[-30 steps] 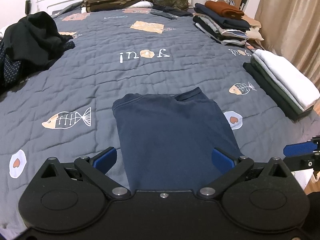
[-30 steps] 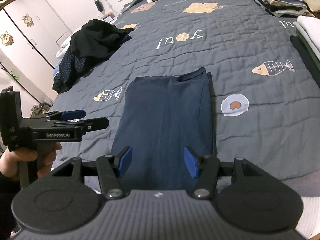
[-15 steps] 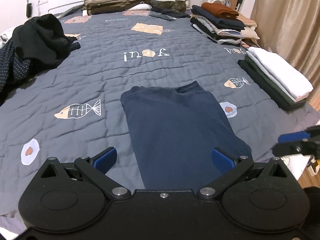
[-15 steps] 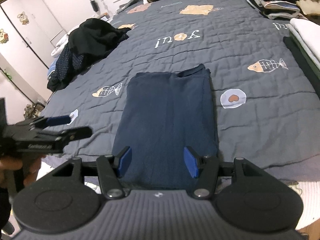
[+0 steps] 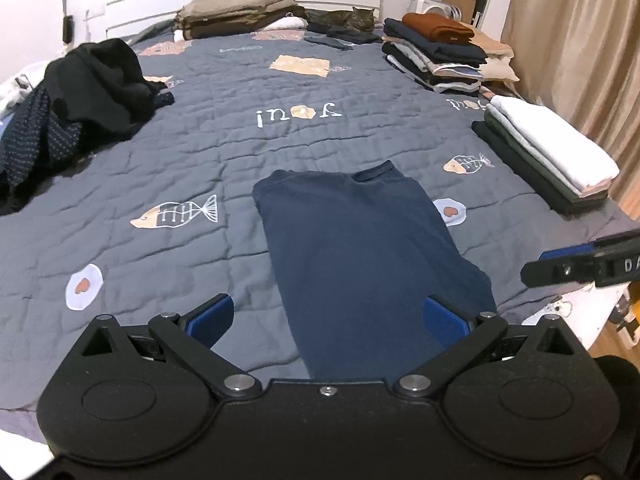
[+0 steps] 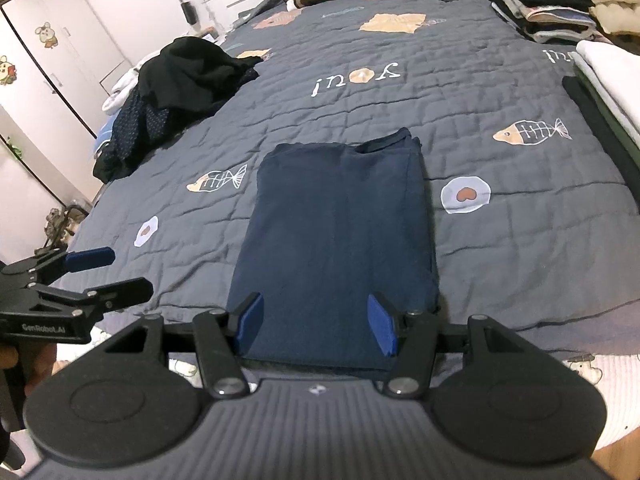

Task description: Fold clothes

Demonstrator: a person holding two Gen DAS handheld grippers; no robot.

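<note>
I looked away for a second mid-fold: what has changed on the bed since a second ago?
Both grippers have drawn back toward the foot of the bed, away from the navy shirt, so more quilt shows around it. The left gripper and right gripper are open as before, holding nothing; nothing was taken or let go. The shirt lies folded lengthwise in the same place. The stacks and the black pile are unchanged.

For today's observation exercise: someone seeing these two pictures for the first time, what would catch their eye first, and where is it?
First, the navy shirt, folded into a long rectangle in the middle of the grey quilt, just beyond the open left gripper and open right gripper. Next, the heap of dark unfolded clothes at the quilt's far left and the neat folded stacks along its right edge. A cat lies by the headboard.
</note>
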